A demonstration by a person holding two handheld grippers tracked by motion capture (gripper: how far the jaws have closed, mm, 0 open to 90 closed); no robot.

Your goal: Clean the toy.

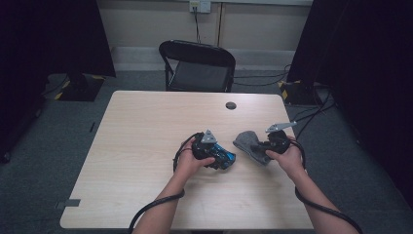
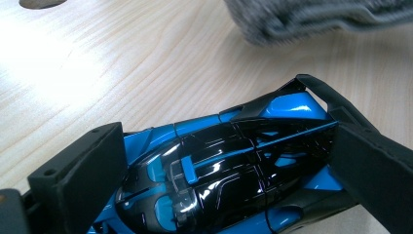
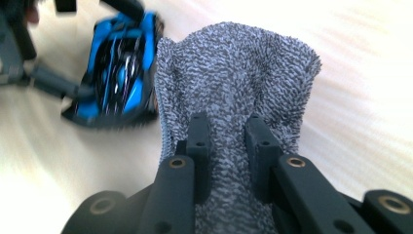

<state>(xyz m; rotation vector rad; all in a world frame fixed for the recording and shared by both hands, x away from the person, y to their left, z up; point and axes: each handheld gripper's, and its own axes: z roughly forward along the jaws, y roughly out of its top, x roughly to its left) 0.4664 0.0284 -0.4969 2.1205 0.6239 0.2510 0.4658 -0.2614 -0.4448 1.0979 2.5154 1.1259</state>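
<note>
A glossy blue and black toy car (image 2: 229, 161) lies between the two black jaws of my left gripper (image 1: 221, 160), which press on its sides; the same toy car (image 1: 223, 159) sits near the table's middle. My right gripper (image 1: 257, 145) is shut on a grey fuzzy cloth (image 3: 234, 87), a fold of it pinched between the jaws. The grey cloth (image 1: 247, 142) hangs just right of the car, a little above the table. From the right gripper view the toy car (image 3: 117, 68) shows blurred at the upper left, close beside the cloth's edge.
The pale wooden table (image 1: 146, 126) has a round cable hole (image 1: 231, 105) at its far side. A black folding chair (image 1: 197, 66) stands behind the table. Dark curtains hang at both sides, and cables lie on the floor at the right (image 1: 311, 112).
</note>
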